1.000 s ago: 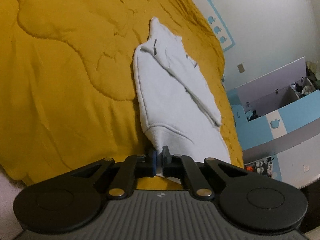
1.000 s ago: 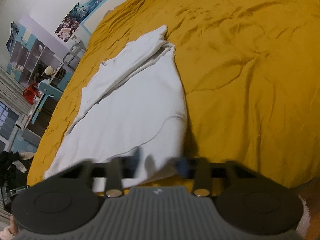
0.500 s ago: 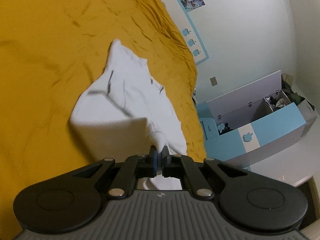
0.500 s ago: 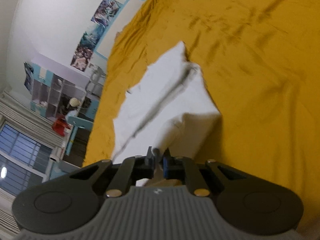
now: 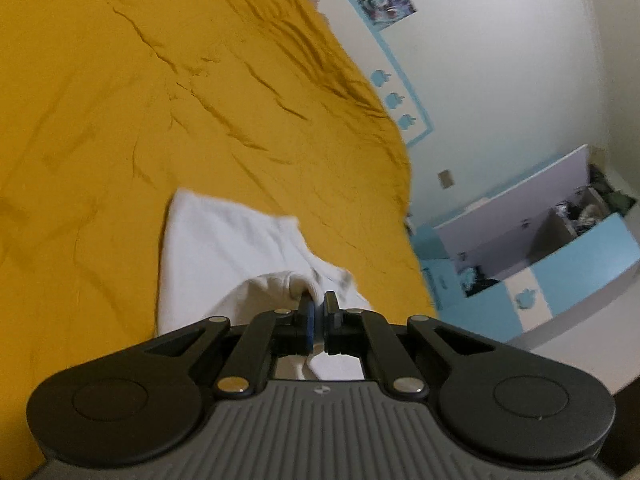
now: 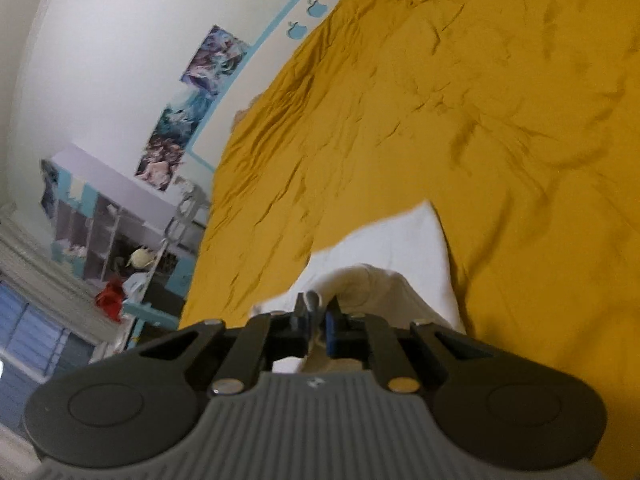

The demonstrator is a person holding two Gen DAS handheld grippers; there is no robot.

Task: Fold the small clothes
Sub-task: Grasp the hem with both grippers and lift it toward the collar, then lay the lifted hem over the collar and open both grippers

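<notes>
Both tools, L point(image 5: 318, 312) & R point(image 6: 318, 314), clamped on white garment point(image 5: 224, 248) hem, had lifted it fwd off bed point(image 5: 120, 100) since 1 s ago; fold underway.

The near part of the white garment point(image 5: 224, 248) lies hidden behind the left tool point(image 5: 319, 312) body, so its lower edge and full shape cannot be told; the pinched fold vanishes between the closed jaws. From the right wrist the same garment point(image 6: 400, 248) is blurred along its far edge, and its near end disappears under the right tool point(image 6: 316, 314). The yellow bed cover point(image 5: 160, 100) runs off the frame on the left and top. The posters point(image 6: 188, 112) on the wall are too smeared to read. What fills the shelf unit point(image 6: 92, 232) and the open blue cabinet point(image 5: 560, 240) is too small and dim to name.
</notes>
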